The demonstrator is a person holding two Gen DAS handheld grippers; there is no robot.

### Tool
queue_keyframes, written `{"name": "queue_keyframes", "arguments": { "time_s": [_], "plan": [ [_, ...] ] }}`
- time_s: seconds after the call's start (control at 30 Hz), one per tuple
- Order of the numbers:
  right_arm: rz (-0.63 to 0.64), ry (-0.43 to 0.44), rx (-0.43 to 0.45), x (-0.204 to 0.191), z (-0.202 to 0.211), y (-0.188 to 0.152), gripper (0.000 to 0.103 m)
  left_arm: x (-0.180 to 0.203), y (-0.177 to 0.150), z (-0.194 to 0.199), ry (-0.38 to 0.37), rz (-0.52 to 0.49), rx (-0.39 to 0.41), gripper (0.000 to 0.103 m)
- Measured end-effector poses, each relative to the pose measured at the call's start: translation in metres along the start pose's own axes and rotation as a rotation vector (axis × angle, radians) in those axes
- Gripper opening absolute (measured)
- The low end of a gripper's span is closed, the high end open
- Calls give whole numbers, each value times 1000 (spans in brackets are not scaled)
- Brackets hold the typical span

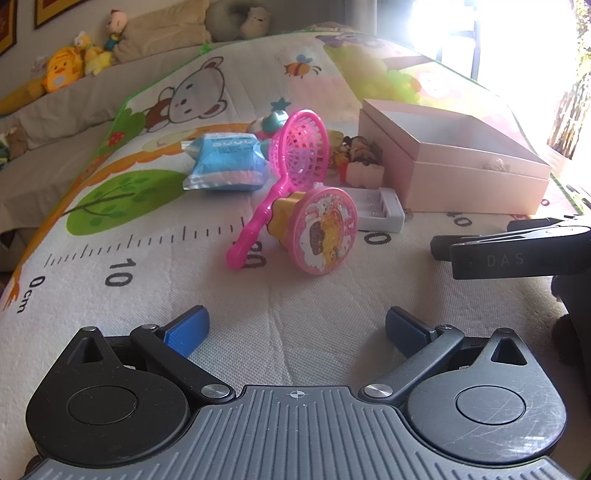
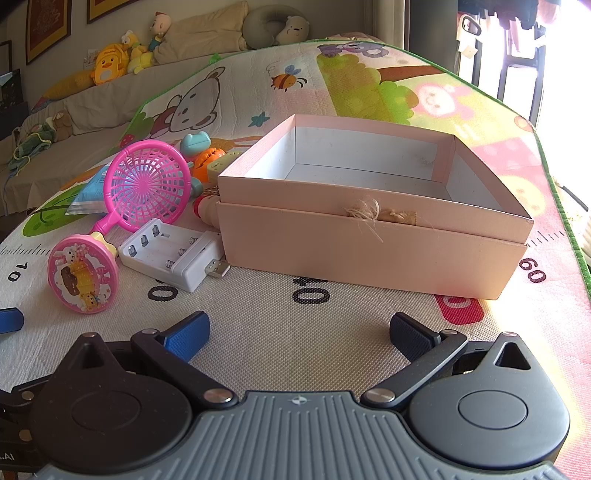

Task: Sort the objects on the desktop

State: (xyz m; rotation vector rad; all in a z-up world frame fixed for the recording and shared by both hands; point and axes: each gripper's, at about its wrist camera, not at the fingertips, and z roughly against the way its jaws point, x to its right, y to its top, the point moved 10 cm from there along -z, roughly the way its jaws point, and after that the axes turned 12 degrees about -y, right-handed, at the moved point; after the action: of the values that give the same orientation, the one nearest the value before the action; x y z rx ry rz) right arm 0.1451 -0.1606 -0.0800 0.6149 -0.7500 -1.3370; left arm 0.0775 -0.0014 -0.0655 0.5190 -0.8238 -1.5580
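Observation:
A pink open box (image 2: 369,243) (image 1: 450,177) stands on a cartoon play mat (image 2: 280,332) (image 1: 147,295), empty inside. To its left lie a pink toy net (image 1: 295,155) (image 2: 144,184), a round pink cartoon-printed toy (image 1: 325,230) (image 2: 81,275), a white battery charger (image 2: 170,254) (image 1: 376,208), a blue packet (image 1: 225,162) (image 2: 92,192) and small toys (image 2: 207,158) (image 1: 360,157). My left gripper (image 1: 295,328) is open over bare mat, short of the round toy. My right gripper (image 2: 299,332) is open in front of the box, nothing between its fingers.
The right gripper's black body (image 1: 517,251) shows at the right of the left wrist view. Plush toys (image 2: 110,62) and cushions (image 2: 207,33) line a covered sofa behind the mat. Bright window light washes the far right. Bare mat lies in front of both grippers.

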Motion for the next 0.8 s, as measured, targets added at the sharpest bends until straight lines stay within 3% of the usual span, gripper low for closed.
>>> {"name": "queue_keyframes", "arguments": {
  "time_s": [0.4, 0.63, 0.8],
  "plan": [
    [36, 18, -104, 4, 32, -27, 103, -2, 1, 1, -11, -5, -14, 103],
    [35, 18, -95, 4, 35, -30, 103, -5, 25, 28, 13, -37, 134, 103],
    [32, 19, -99, 4, 35, -30, 103, -17, 42, 36, 31, -46, 141, 103]
  ]
}}
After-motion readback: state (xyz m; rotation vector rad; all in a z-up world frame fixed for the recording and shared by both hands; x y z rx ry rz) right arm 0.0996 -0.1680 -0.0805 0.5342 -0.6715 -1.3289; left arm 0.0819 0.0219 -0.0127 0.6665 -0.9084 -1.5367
